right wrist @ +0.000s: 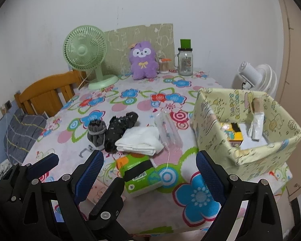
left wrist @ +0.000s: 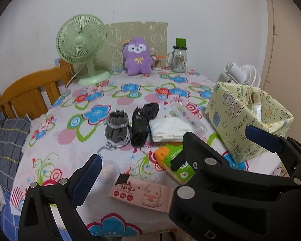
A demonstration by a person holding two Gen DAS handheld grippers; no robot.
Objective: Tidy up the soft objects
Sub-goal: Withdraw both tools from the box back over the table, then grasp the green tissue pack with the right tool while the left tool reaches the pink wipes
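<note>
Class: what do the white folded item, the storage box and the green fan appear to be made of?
White folded item: soft cloth, matte, with rounded folds. Storage box: probably card covered in printed paper or fabric; crisp edges, slightly wrinkled skin. Green fan: smooth moulded plastic, thin grille ribs.

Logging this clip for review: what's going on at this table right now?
A person holds a hand-held gripper in each hand over a floral-covered table. Both the left hand-held gripper and the right hand-held gripper are open and hold nothing. Grey socks, black socks, a folded white cloth, a green tissue pack and a pink wipes pack lie loose beside the yellow storage box.
</note>
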